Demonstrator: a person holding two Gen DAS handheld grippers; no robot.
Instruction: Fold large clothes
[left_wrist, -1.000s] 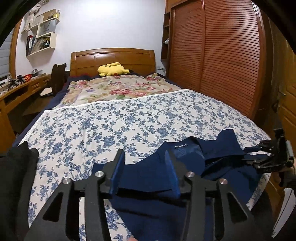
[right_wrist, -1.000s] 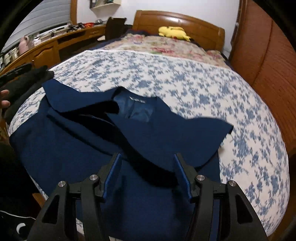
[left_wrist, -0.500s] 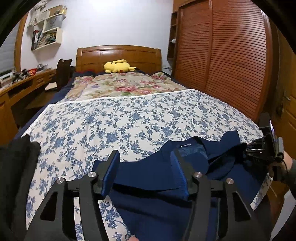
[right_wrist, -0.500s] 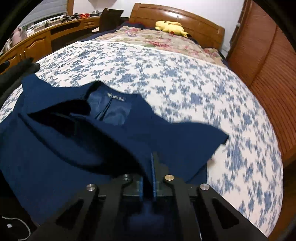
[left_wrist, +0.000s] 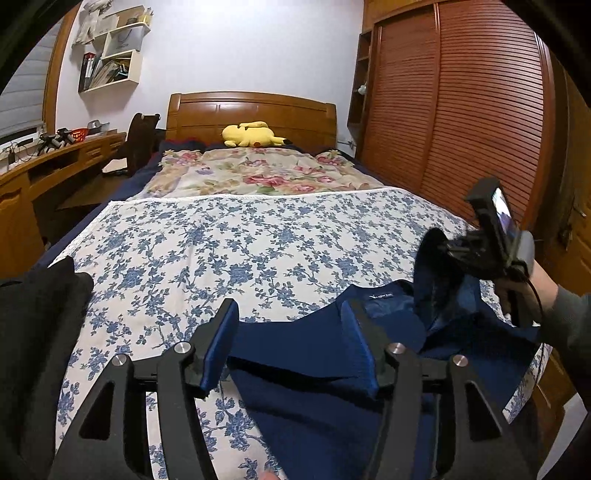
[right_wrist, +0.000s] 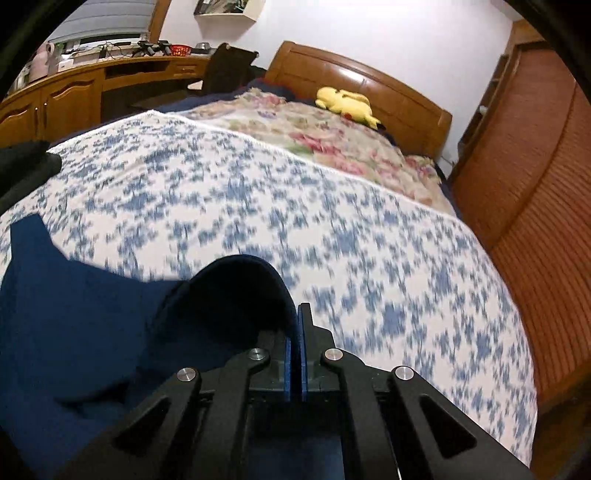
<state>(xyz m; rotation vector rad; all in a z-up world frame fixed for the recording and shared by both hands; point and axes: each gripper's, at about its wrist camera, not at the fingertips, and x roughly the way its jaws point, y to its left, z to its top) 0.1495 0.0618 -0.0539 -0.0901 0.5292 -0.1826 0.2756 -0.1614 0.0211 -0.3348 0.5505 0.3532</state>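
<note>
Floral bedspread (left_wrist: 236, 243) | right gripper (right_wrist: 295, 332) clamps navy garment (left_wrist: 317, 343), lifting its edge | left gripper (left_wrist: 291, 343) wide, unclamped | next: fold across.

- Your yellow plush toy (left_wrist: 251, 134) lies far ahead of the jaws, against the wooden headboard (left_wrist: 251, 110).
- Left of the jaws, you have a black garment (left_wrist: 33, 314).
- The louvred wardrobe (left_wrist: 461, 110) stands to their right.
</note>
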